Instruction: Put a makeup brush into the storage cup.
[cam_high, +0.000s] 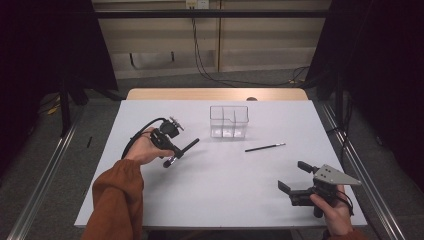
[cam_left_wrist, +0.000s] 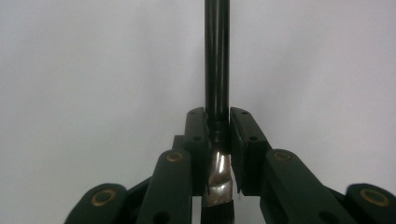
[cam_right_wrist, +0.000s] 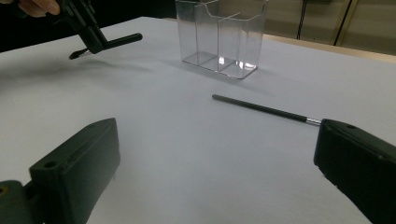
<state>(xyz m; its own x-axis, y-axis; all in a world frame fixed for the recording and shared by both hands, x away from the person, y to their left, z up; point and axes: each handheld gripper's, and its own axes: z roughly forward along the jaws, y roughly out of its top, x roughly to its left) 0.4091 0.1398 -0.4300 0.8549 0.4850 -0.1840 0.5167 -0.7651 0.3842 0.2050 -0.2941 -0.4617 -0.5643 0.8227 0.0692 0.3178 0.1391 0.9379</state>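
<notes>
A black makeup brush with a metal ferrule is held level above the tabletop's left half, handle pointing toward the far-right corner.

The white table bears a clear divided container and a thin black brush, both well beyond the right gripper's fingers.

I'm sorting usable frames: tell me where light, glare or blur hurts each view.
High view: table evenly lit, surroundings dark, slightly soft. Left gripper view: glare on the brush ferrule held in the left gripper, white backdrop featureless. Right gripper view: near jaws of the right gripper blurred, clear organizer shows reflections.
</notes>
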